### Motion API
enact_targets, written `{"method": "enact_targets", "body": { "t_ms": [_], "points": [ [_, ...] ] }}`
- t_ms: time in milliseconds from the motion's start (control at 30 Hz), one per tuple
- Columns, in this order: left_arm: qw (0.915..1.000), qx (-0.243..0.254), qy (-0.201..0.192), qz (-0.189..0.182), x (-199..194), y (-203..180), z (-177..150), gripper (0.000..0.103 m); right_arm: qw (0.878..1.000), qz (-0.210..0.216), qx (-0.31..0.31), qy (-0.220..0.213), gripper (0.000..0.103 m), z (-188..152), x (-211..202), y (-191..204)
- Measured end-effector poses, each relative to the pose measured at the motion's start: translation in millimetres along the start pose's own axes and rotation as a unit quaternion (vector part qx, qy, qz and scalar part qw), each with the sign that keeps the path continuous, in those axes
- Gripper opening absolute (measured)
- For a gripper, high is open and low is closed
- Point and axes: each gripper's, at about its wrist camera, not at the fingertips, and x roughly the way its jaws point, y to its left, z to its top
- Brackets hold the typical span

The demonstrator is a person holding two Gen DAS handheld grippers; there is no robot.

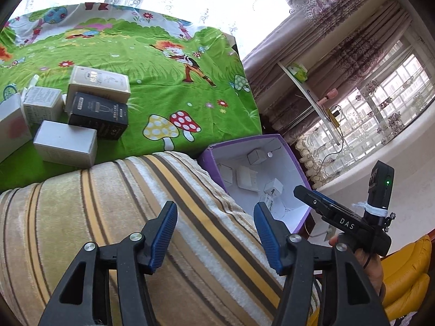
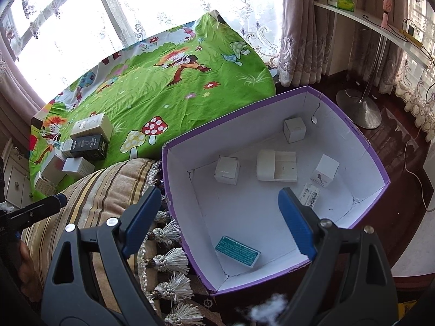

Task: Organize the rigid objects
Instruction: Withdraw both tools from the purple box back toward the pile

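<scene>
Left wrist view: the left tongs (image 1: 214,233) are spread wide with nothing between them, hovering over a striped blanket (image 1: 136,217) at the near edge of the green cartoon-print cloth (image 1: 163,81). On that cloth, at the far left, a cluster of boxes waits: a cream box (image 1: 99,84), a black box (image 1: 99,115) leaning against it, a silver box (image 1: 66,144) nearest the blanket, and a pale grey box (image 1: 42,104) behind, with more white packaging cut off at the edge. To the right the purple bin (image 1: 209,157) stands lower down, and the right tongs (image 1: 312,194) reach over its rim.

Right wrist view: the right tongs (image 2: 220,212) are likewise spread and hold nothing, poised above the open purple bin (image 2: 378,168). Inside lie several small items: a white cube (image 2: 227,169), a white flat case (image 2: 276,165), another white cube (image 2: 295,129), a small box with a printed figure (image 2: 327,171), and a teal packet (image 2: 238,251) near the front wall; a printed label beside the right finger is partly hidden. The box cluster (image 2: 87,141) is well apart on the cloth.

My judgement: the sorting is partly done, with some items binned and at least four boxes left to carry over
</scene>
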Motion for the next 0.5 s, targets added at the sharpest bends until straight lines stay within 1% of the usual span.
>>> {"method": "enact_targets", "body": {
  "t_ms": [133,233,400,500],
  "points": [
    [0.9994,-0.024,-0.023,0.007,-18,22,0,0.060,1.000,0.007,-0.012,0.003,0.090,-1,0,10],
    [0.9977,-0.048,-0.043,0.021,-34,43,-1,0.060,1.000,0.010,-0.025,0.006,0.090,-1,1,19],
    [0.9913,-0.100,-0.075,0.041,-60,82,-5,0.060,0.999,0.012,-0.045,0.014,0.090,-1,4,35],
    [0.9874,-0.122,-0.089,0.047,-74,101,-7,0.060,0.998,0.015,-0.063,0.017,0.090,0,4,49]
  ]
}}
